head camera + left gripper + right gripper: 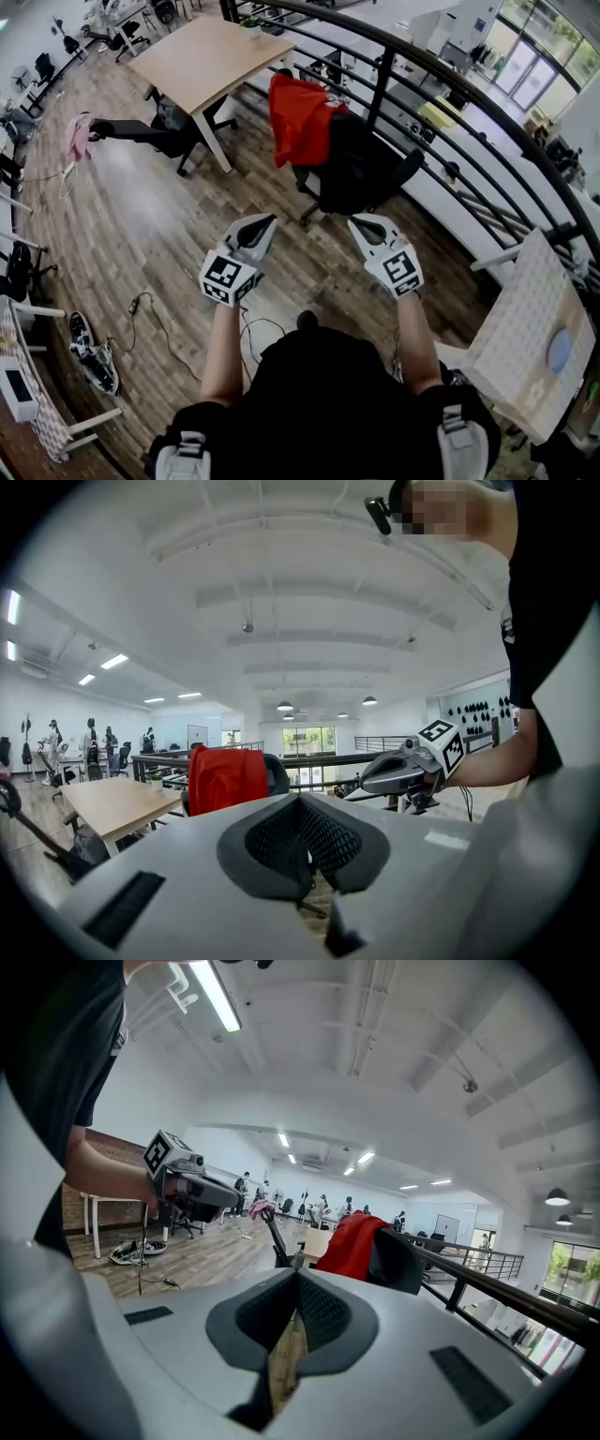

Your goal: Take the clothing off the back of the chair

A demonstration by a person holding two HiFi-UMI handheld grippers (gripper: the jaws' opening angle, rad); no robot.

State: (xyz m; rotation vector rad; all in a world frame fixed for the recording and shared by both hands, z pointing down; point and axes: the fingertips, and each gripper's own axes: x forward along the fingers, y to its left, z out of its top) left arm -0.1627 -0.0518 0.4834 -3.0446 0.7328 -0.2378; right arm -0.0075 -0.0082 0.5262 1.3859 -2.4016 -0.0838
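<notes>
Opening comes first: left gripper (pixel 265 222) & right gripper (pixel 361 225) both have jaws pressed together, empty. Red clothing (pixel 298 117) drapes the top edge of the chair (pixel 366 173) (well ahead); pinch there, lift w/o snagging.

1. The clothing (pixel 298 117) is red cloth, matt, with soft folds.
2. The chair (pixel 366 173) looks black and matt.
3. The floor (pixel 141 216) is wooden planks with a light shine.
4. The tabletop (pixel 211 56) is pale, smooth wood.
5. The railing (pixel 380 89) is dark metal.
6. The left tongs (pixel 268 220) and right tongs (pixel 355 223) have smooth, pale plastic shells. Their pads (pixel 281 841) are black and finely ribbed.
</notes>
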